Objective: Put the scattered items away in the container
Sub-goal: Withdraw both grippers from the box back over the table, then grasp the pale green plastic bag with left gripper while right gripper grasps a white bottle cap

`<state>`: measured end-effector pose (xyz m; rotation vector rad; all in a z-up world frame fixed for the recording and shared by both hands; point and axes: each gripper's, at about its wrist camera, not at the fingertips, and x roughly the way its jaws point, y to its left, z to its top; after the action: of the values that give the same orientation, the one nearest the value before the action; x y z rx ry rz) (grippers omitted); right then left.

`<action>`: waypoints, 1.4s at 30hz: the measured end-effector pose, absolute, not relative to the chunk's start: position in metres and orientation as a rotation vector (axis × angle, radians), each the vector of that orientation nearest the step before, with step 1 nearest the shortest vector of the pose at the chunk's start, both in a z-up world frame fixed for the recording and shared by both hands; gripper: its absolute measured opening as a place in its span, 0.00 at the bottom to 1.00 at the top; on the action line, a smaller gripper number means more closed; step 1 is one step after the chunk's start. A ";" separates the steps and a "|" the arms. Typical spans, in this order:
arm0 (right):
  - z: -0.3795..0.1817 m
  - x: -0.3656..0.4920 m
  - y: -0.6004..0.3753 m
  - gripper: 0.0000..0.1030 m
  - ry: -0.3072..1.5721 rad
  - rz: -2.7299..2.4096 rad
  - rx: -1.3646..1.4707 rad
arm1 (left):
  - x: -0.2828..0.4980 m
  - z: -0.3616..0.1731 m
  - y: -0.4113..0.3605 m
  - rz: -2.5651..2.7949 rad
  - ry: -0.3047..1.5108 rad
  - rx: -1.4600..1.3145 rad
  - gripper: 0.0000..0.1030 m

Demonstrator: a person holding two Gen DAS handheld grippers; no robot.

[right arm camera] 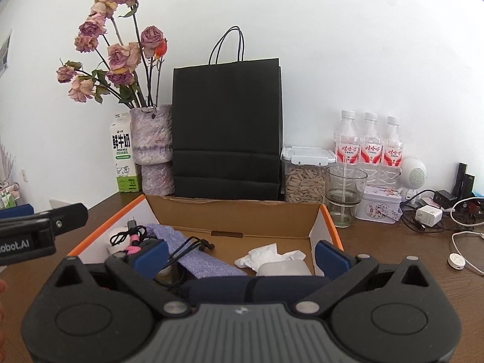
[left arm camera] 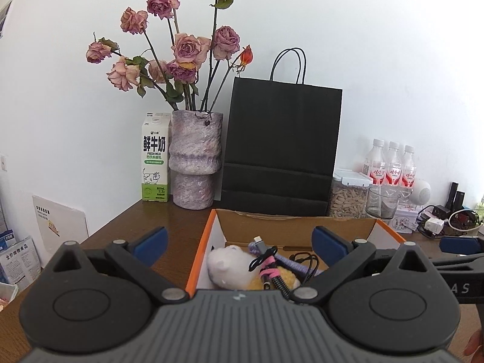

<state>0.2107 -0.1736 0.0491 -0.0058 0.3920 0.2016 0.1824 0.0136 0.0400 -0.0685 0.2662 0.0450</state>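
Your left gripper (left arm camera: pixel 239 242) and right gripper (right arm camera: pixel 240 254) both hang spread and empty over the box (right arm camera: pixel 236 211). Plush (left arm camera: pixel 230 264), cables, tissue (right arm camera: pixel 263 255) already inside; nothing loose lies nearer either hand.

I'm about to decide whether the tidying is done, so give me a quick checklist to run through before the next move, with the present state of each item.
1. Left gripper free of any item: ok, its fingers stand apart with nothing between them.
2. Right gripper free of any item: ok, open and holding nothing.
3. Box open and reachable: ok, flaps up, both grippers right in front of it.
4. Items sitting inside the box: ok, the plush toy, purple cloth, black cable and tissue lie within its walls.
5. Loose items left on the table: cannot tell; a white charger and white cable lie right of the box, perhaps not part of the job.
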 end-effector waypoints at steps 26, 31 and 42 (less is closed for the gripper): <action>-0.024 0.159 -0.188 1.00 0.542 0.174 -0.045 | 0.131 -0.025 0.056 0.139 0.363 -0.046 1.00; -0.027 0.161 -0.187 1.00 0.551 0.183 -0.046 | 0.132 -0.027 0.061 0.134 0.368 -0.065 1.00; -0.030 0.165 -0.189 1.00 0.577 0.160 -0.035 | 0.135 -0.028 0.055 0.121 0.379 -0.038 1.00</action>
<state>0.1655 -0.1893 -0.0299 -0.0345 0.5768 0.1605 0.1350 0.0549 -0.0276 -0.0377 0.3790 0.1206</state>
